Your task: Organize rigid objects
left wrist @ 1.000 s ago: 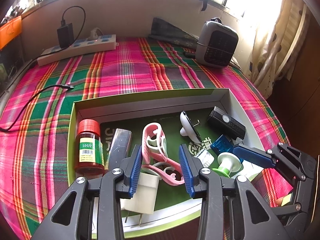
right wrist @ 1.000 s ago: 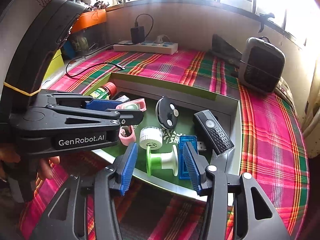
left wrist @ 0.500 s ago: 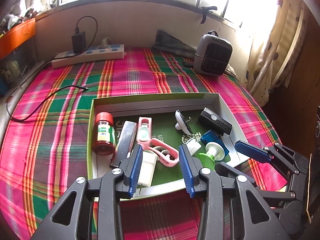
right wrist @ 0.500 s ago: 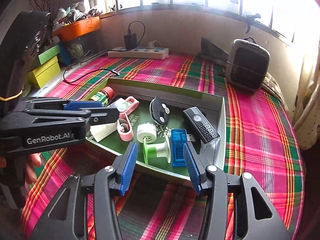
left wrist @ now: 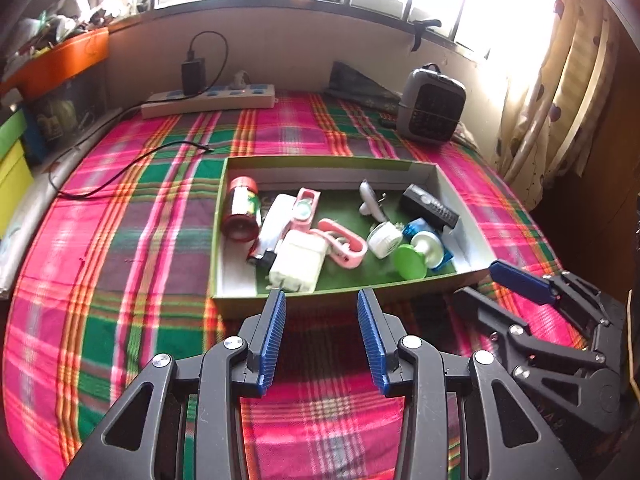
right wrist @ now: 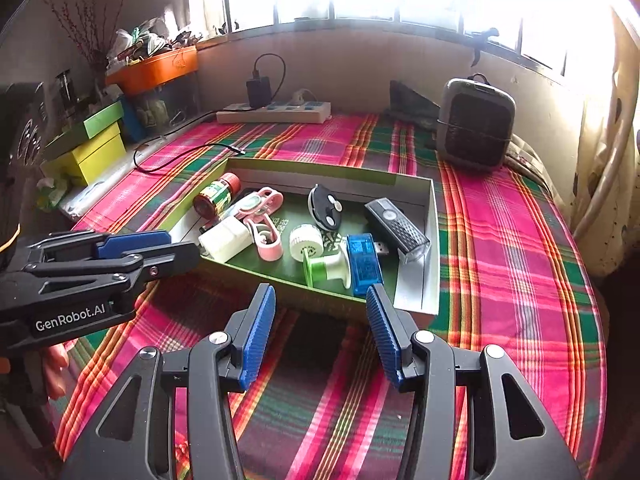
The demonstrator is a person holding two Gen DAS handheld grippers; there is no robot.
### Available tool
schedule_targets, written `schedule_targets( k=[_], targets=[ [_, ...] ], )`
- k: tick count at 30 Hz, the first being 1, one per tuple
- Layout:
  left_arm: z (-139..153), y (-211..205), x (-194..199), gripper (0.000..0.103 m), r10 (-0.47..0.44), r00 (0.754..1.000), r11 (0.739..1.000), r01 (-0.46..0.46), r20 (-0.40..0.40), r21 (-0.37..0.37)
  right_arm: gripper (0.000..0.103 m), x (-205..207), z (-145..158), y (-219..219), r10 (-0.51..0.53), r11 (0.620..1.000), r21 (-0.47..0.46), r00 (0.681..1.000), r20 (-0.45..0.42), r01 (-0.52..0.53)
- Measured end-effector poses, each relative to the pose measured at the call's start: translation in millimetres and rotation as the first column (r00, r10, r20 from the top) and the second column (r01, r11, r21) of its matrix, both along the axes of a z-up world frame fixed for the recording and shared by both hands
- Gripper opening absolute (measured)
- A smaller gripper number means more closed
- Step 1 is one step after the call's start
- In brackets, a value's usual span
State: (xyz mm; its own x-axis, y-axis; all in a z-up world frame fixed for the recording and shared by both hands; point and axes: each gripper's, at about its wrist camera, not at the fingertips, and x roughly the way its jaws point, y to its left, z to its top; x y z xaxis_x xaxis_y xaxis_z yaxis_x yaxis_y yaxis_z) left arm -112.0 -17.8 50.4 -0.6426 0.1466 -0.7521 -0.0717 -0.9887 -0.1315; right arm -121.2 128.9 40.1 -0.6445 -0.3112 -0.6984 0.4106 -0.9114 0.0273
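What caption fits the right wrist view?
Open right gripper hovers before a green tray of small objects on a plaid cloth.

Pink-green plaid cloth (left wrist: pixel 132 240), green-lined box (left wrist: pixel 348 276), red-capped bottle (left wrist: pixel 241 208).

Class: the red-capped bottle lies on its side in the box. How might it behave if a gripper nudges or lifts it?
The bottle is round and lying down, so it would probably roll. It looks rigid and smooth, so the pads might slip.

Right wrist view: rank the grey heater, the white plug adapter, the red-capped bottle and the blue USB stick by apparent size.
1. grey heater
2. white plug adapter
3. red-capped bottle and blue USB stick: look alike; unranked.
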Motion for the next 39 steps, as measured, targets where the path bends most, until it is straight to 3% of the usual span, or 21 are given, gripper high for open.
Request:
schedule_targets(
  k=[3, 6, 10, 12, 20, 29, 32, 34, 39],
  targets=[
    [-5.6, -2.7, 9.2, 0.037, 0.018, 1.0, 1.0, -0.018, 0.012, 0.015, 0.049, 7.1, -4.0, 1.2, -0.01, 1.0, 0.001, 1.0, 0.008, 0.01],
    [-11.8, -1.0, 17.9, 0.037, 0.056, 0.998, 0.997, -0.056, 0.007, -0.06, 0.049, 12.4, -8.9, 0.9, -0.024, 1.0, 0.007, 0.999, 0.022, 0.024],
    [-20.2, -3.0, 25.4, 0.037, 0.067, 0.997, 0.997, -0.066, 0.029, -0.042, 0.049, 14.9, -16.1, 4.3, -0.063, 0.998, 0.013, 0.997, 0.044, 0.063],
    [-24.4, 0.9, 29.4, 0.037, 0.076, 0.997, 0.994, -0.074, 0.024, -0.081, 0.049, 14.5, -19.7, 6.5, -0.086, 0.996, 0.019, 0.995, 0.053, 0.085],
    [-40.6, 12.0, 35.6, 0.037, 0.078, 0.996, 0.991, -0.071, 0.053, -0.111, 0.049, 14.3, -33.3, 10.2, -0.138, 0.989, 0.061, 0.986, 0.094, 0.132],
    [-44.0, 23.6, 38.7, 0.037, 0.097, 0.995, 0.984, -0.092, 0.026, -0.153, 0.049, 12.8, -40.3, 18.7, -0.184, 0.981, 0.091, 0.976, 0.119, 0.174],
    [-44.7, 25.1, 39.4, 0.039, 0.113, 0.993, 0.982, -0.11, 0.016, -0.151, 0.056, 13.7, -40.8, 20.3, -0.193, 0.979, 0.096, 0.974, 0.117, 0.182],
    [-44.6, 25.6, 38.6, 0.046, 0.108, 0.994, 0.985, -0.104, 0.019, -0.14, 0.061, 14.0, -41.3, 21.8, -0.201, 0.977, 0.093, 0.972, 0.119, 0.191],
    [-45.0, 30.1, 38.3, 0.049, 0.104, 0.994, 0.983, -0.1, 0.018, -0.152, 0.064, 15.4, -42.4, 24.2, -0.204, 0.977, 0.086, 0.973, 0.113, 0.195]
  ],
)
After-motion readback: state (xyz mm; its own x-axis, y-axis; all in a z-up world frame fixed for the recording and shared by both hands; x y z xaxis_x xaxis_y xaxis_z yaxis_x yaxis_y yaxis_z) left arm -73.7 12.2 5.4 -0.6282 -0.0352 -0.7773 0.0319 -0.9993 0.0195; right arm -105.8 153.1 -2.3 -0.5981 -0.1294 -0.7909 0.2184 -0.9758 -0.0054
